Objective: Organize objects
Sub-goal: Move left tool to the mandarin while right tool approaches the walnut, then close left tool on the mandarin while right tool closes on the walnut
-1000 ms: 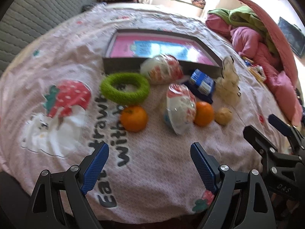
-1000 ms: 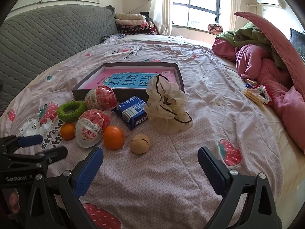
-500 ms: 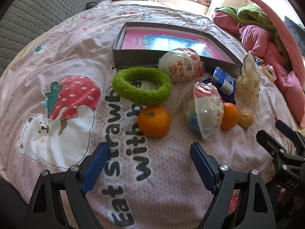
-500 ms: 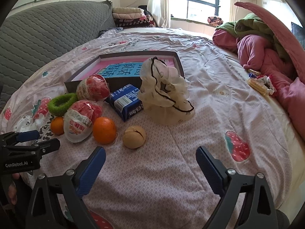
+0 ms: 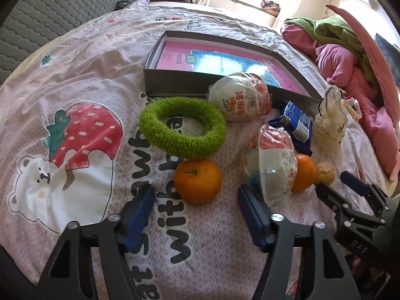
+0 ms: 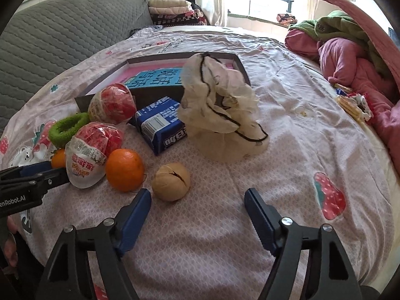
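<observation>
On a bed, the left gripper narrows its empty fingers just short of the near orange; the right gripper closes, also empty, near a cracked nut; the grey tray waits beyond; round fruit may roll on soft bedding, nudging the wrapped egg aside.

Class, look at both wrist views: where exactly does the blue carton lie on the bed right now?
The blue carton lies on the bedspread just in front of the open box, between a wrapped egg and the cream cloth bundle; the left view shows it right of centre.
</observation>
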Action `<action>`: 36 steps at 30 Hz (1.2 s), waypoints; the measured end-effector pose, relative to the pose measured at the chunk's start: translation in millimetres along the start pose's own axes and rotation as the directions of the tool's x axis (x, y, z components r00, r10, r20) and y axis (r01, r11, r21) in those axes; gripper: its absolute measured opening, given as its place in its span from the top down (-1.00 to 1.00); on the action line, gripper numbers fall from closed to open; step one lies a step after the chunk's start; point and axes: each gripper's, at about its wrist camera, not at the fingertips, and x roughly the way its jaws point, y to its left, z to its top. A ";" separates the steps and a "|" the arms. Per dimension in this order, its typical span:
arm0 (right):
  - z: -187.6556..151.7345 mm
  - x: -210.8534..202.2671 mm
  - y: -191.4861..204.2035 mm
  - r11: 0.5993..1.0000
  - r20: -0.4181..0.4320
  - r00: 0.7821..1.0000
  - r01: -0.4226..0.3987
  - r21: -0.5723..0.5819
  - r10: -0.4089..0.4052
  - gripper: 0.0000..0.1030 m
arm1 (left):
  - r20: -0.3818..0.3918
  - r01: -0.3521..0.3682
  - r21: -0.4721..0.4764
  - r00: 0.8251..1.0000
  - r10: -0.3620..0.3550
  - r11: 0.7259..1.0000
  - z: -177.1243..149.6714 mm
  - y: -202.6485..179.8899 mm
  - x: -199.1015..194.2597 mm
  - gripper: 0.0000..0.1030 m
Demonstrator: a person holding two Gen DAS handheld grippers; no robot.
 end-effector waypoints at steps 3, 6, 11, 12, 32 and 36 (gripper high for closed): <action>2.3 3.9 4.5 1.000 0.001 1.000 -0.002 -0.016 0.002 -0.34 | -0.008 0.008 -0.003 1.000 -0.008 1.000 0.8 0.7 4.4 -0.14; 4.8 6.1 7.5 1.000 0.003 1.000 -0.005 -0.026 0.005 -0.17 | -0.005 0.008 -0.003 1.000 -0.008 1.000 0.8 -0.1 5.0 -0.11; 5.5 9.1 10.4 0.999 0.007 1.000 -0.017 -0.044 0.017 -0.05 | -0.003 0.001 0.004 1.000 -0.001 1.000 1.4 -4.8 8.8 0.03; 5.8 9.8 11.1 0.999 0.005 1.000 -0.017 -0.046 0.017 -0.02 | -0.002 0.001 0.001 1.000 -0.001 1.000 2.0 -5.1 9.9 0.03; 3.5 2.8 15.4 0.995 0.045 0.998 -0.046 -0.094 0.051 0.34 | 0.018 0.018 0.001 1.000 -0.018 1.000 1.2 -1.9 7.3 0.26; 3.5 -0.9 11.6 0.995 0.053 0.996 -0.063 -0.076 0.067 0.34 | 0.015 0.029 0.018 0.999 -0.029 0.999 -2.0 -6.9 3.2 0.26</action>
